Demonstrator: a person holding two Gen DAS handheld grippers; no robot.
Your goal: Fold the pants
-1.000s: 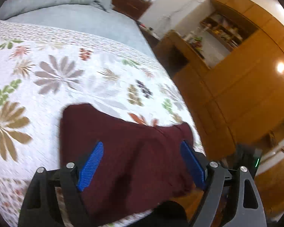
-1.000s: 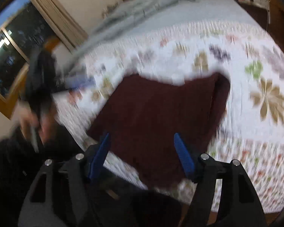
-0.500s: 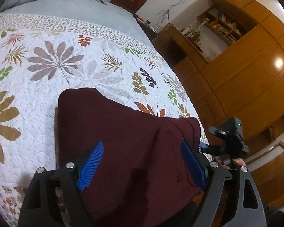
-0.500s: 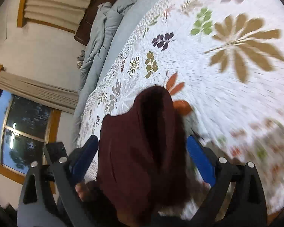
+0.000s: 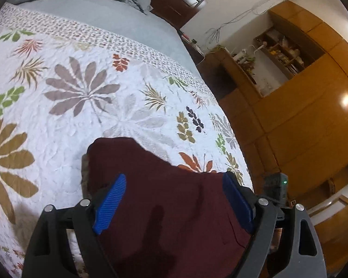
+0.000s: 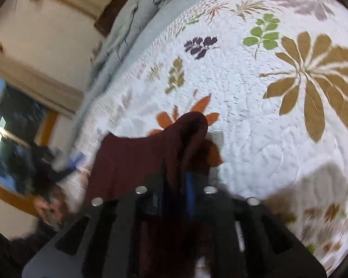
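The maroon pants (image 5: 164,208) lie at the near edge of the floral quilt (image 5: 58,115). Grasping stage: the right gripper (image 6: 176,185) is closing on a bunched corner (fabric between the pads); the left gripper (image 5: 174,201) hangs spread above the cloth, gripping nothing. Next, by my judgement, the left must pinch its own corner before any fold.

My left gripper (image 5: 174,199) has a matte black frame with ribbed blue pads (image 5: 110,205) and round silver screw heads beside them. My right gripper (image 6: 176,190) is the same build: black frame, blue pads, four silver screws behind them.
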